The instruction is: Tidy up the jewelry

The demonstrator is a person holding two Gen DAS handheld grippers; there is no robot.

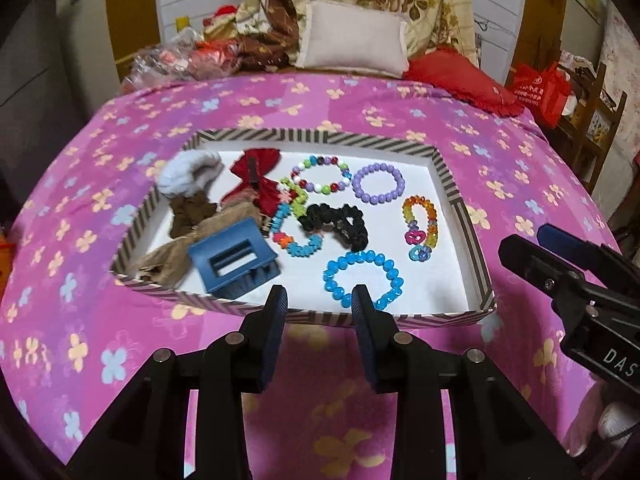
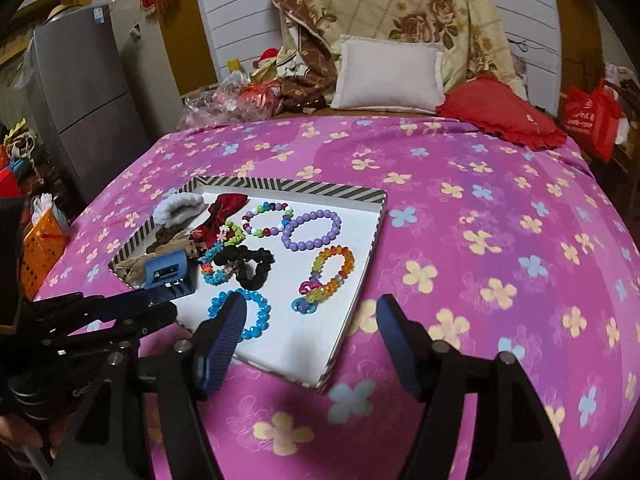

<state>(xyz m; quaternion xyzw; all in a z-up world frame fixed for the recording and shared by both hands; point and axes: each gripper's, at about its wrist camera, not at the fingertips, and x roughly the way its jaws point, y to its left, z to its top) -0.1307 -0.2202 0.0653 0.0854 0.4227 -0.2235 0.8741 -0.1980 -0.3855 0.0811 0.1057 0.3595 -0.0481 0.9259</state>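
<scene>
Striped tray [image 1: 448,178] on the bed [image 1: 360,108], holding bracelets at three o'clock, including a blue bracelet [image 1: 362,278], and hair pieces at nine, apparently sorted by kind; left claw [image 1: 320,304] and right claw [image 2: 310,318] both apart, empty, at the six o'clock rim.

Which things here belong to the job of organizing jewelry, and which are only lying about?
For the job:
striped tray
blue bead bracelet
purple bead bracelet
rainbow bracelet
black scrunchie
blue hair claw

Lying about:
white pillow
red cushion
red bag
</scene>
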